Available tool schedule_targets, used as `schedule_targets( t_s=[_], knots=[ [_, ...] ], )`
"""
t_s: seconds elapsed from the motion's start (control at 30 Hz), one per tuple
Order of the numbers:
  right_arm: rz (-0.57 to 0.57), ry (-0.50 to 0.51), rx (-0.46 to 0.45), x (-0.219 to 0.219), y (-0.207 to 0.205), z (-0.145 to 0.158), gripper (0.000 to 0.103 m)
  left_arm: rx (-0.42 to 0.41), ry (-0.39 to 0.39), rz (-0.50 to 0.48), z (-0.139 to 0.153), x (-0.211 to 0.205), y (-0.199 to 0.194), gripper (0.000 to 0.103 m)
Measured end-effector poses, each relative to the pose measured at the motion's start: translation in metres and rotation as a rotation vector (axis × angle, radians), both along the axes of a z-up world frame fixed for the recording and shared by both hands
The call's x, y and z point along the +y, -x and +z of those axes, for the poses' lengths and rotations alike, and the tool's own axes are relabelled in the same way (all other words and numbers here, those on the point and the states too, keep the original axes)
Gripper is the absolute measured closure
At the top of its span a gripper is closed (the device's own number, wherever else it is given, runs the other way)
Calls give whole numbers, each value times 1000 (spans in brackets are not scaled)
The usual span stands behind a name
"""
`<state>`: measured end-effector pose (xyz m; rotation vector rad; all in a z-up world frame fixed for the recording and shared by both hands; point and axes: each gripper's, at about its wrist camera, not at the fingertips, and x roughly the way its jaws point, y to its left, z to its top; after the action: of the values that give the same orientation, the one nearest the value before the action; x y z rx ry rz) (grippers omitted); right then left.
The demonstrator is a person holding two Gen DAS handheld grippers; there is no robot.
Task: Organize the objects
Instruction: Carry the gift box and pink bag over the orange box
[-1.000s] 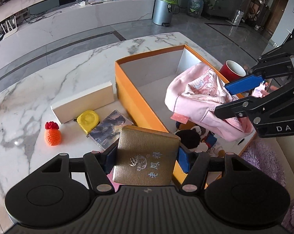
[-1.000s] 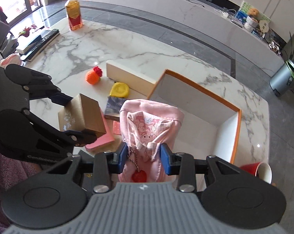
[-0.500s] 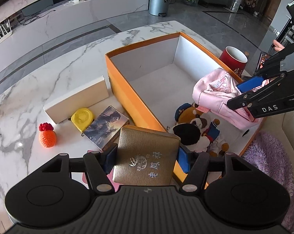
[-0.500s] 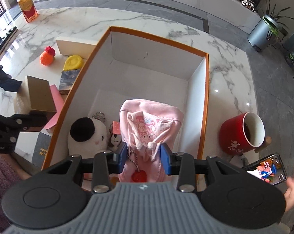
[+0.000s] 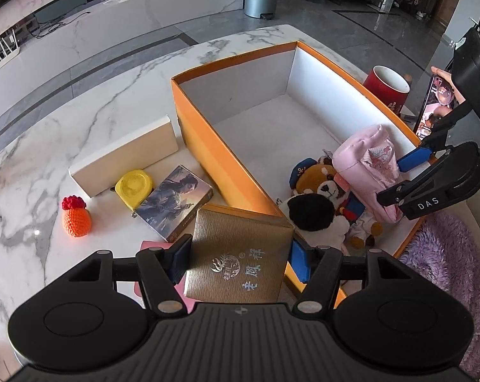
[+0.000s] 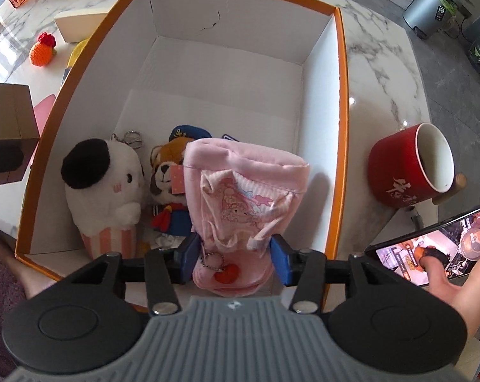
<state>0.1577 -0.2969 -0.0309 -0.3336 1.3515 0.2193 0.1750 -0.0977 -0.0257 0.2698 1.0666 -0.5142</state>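
Left tool (image 5: 238,262) clamps a gold box (image 5: 240,254). Orange box (image 5: 208,146) ahead; right tool (image 5: 396,178), opening, with pink pouch (image 5: 364,172) between its pads.

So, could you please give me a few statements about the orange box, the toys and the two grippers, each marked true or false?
1. The left gripper holds a gold box. True.
2. The pink pouch lies on the marble table outside the orange box. False: it is inside the box, between the right gripper jaws, which are opening.
3. The crocheted orange toy is inside the box. False: it stands on the table.
4. Two plush toys lie in the box. True.
5. The red mug is outside the box. True.
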Motion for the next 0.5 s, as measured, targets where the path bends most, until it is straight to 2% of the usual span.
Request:
schedule_targets(
  t_s=[0.07,0.2,0.43,0.5],
  knots=[
    [21,9,4,3,1,-2,41,6,3,1,-2,0,1,30],
    [91,51,-6,10,6,1,37,19,9,0,-7,1,2,30],
    [140,52,-85,18,1,21,36,22,14,3,-8,2,2,30],
    [140,49,-98,17,-2,23,41,19,14,7,-7,2,2,30]
  ],
)
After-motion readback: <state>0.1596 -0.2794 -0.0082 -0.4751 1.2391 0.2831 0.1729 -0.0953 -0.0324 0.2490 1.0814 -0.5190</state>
